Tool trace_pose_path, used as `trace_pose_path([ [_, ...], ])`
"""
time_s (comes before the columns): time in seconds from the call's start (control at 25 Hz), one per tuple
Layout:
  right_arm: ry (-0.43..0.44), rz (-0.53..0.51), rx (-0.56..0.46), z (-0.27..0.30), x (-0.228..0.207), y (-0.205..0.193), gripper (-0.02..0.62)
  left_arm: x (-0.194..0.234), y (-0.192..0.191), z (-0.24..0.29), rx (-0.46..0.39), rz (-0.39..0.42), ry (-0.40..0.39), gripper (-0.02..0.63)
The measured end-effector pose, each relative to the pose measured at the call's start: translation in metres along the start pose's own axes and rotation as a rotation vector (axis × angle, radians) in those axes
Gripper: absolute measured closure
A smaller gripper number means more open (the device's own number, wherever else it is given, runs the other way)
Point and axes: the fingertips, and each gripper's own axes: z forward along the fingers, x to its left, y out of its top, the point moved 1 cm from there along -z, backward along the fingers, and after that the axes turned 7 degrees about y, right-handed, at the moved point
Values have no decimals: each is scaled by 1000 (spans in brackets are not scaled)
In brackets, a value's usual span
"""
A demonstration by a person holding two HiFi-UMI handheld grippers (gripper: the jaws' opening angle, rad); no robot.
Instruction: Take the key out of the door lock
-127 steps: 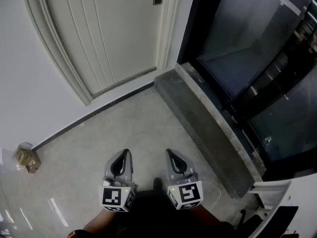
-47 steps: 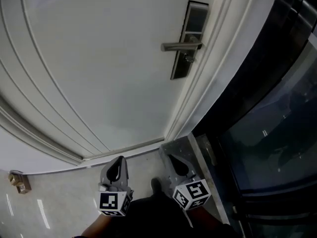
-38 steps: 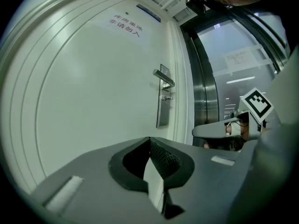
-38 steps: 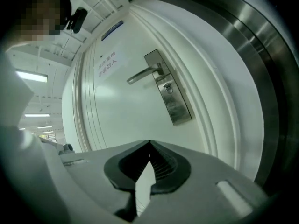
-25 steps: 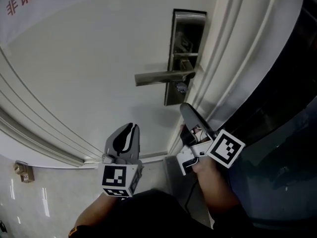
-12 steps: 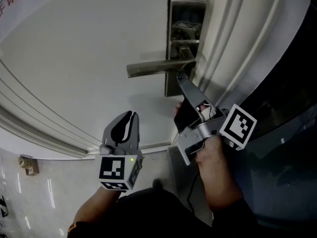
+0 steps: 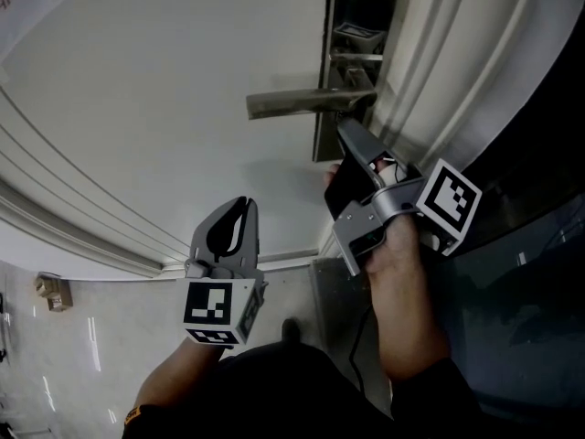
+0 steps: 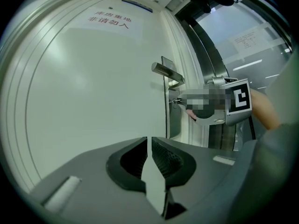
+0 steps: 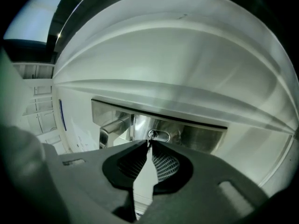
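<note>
A steel lock plate (image 7: pixel 361 26) with a lever handle (image 7: pixel 306 104) sits on the white door. Below the handle a small key (image 8: pixel 174 101) sticks out of the cylinder (image 9: pixel 158 135). My right gripper (image 7: pixel 345 128) is raised to the lock, its jaws shut and its tips (image 9: pixel 148 145) right at the key (image 9: pixel 149 139). I cannot tell whether they touch it. The right gripper's marker cube (image 8: pixel 238 105) shows beside the lock. My left gripper (image 7: pixel 239 204) hangs lower and to the left, shut on nothing (image 8: pixel 149 139), pointing at the door.
The white door frame moulding (image 7: pixel 457 71) runs just right of the lock, with a dark glass wall (image 7: pixel 539 273) beyond it. A grey stone sill (image 7: pixel 331 291) lies at the frame's foot. On the floor at far left there is a small brown box (image 7: pixel 55 291).
Over the last second my right gripper rose from waist height up to the lock, its tips reaching the key under the handle. The left gripper has stayed low and shut.
</note>
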Motion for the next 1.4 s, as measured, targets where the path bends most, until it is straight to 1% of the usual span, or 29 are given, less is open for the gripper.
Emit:
trace_pose_path([
  [0.08,-11,-2,-1,-2,4,-2,572,0,3,-7,-8,0,-6,558],
  [0.28,-39,8,-6,0,-4,2,574,-2,3,-8,-15,-9,-13,560],
  [0.52,-62,55,-22,-7,1,-4,586,-6,5,-22,-23,-7,-28,563],
  [0.72,-105,75,-24,-11,1,-7,591,-1,9,-26,-34,-12,-27,563],
  [0.88,-124,119,-36,-14,-5,-8,595,5,10,-11,-27,-31,-32,565],
  [1.04,-132,113,-17,-21,-20,-7,597,3,1,13,-17,-48,-43,565],
  [1.12,-124,82,-4,-34,-10,-22,597,1,2,2,-23,-53,-53,566],
  [1.2,-121,12,12,-50,5,-41,597,-2,5,-18,-34,-52,-69,566],
  [1.28,-133,-91,24,-64,12,-56,597,-6,6,-32,-39,-46,-86,568],
  [1.4,-152,-252,48,-80,9,-73,597,-10,0,-45,-39,-35,-105,574],
])
